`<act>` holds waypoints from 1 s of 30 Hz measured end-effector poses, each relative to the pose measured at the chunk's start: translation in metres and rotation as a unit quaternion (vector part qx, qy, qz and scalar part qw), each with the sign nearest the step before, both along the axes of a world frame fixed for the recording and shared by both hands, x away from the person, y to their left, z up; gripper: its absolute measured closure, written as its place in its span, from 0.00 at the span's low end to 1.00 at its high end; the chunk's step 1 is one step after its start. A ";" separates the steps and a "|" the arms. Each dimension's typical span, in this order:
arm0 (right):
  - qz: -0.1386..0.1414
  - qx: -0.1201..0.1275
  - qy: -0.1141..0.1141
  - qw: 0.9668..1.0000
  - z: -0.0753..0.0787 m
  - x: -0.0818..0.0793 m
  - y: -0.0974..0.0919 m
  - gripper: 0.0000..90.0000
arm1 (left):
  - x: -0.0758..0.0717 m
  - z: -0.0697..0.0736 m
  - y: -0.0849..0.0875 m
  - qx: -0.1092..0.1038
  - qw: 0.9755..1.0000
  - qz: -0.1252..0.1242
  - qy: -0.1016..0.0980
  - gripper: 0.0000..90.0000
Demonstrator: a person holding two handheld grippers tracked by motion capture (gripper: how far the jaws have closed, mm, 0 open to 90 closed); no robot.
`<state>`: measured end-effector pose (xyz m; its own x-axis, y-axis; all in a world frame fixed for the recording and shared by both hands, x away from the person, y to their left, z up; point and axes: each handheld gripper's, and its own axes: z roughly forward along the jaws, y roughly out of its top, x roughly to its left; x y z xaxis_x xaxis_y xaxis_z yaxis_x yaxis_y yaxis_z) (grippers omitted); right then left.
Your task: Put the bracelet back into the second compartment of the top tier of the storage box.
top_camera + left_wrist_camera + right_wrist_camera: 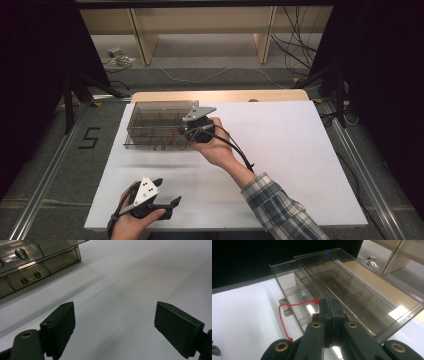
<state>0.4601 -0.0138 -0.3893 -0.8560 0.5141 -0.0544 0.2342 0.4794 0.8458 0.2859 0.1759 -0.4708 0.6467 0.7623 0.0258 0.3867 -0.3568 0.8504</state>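
**White surface, smoky compartment box, two hand-held grippers**

White rectangular surface point(300, 165) set on a pale wooden tabletop, with grey carpeted floor, metal rails and wooden shelf legs beyond.

Item 1: smoke-tinted clear plastic organiser box point(152, 125) with inner dividers, lying at the far left part of the surface. In the right gripper view its hinged lid point(372, 302) stands partly raised over the compartments.

Item 2: thin red string point(284, 312), looping from the right gripper's tips down to its body, just beside the box's near edge.

Item 3: right gripper point(187, 131), held by a hand in a plaid sleeve point(280, 210), at the box's right front corner. Jaws pressed fully together, pinching the red string at their tips.

Item 4: left gripper point(172, 202), near the front left edge of the surface, well apart from the box. Jaws spread wide, nothing between them, bare surface beneath.
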 end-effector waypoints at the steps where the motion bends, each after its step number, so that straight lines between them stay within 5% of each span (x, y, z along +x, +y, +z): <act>1: -0.001 0.001 -0.001 1.000 0.000 0.001 0.001 1.00 | 0.000 0.000 0.000 0.000 1.000 0.000 0.000 0.19; 30: 0.002 -0.014 0.005 1.000 -0.008 0.012 0.025 1.00 | 0.000 0.000 0.000 0.000 1.000 -0.002 0.000 0.19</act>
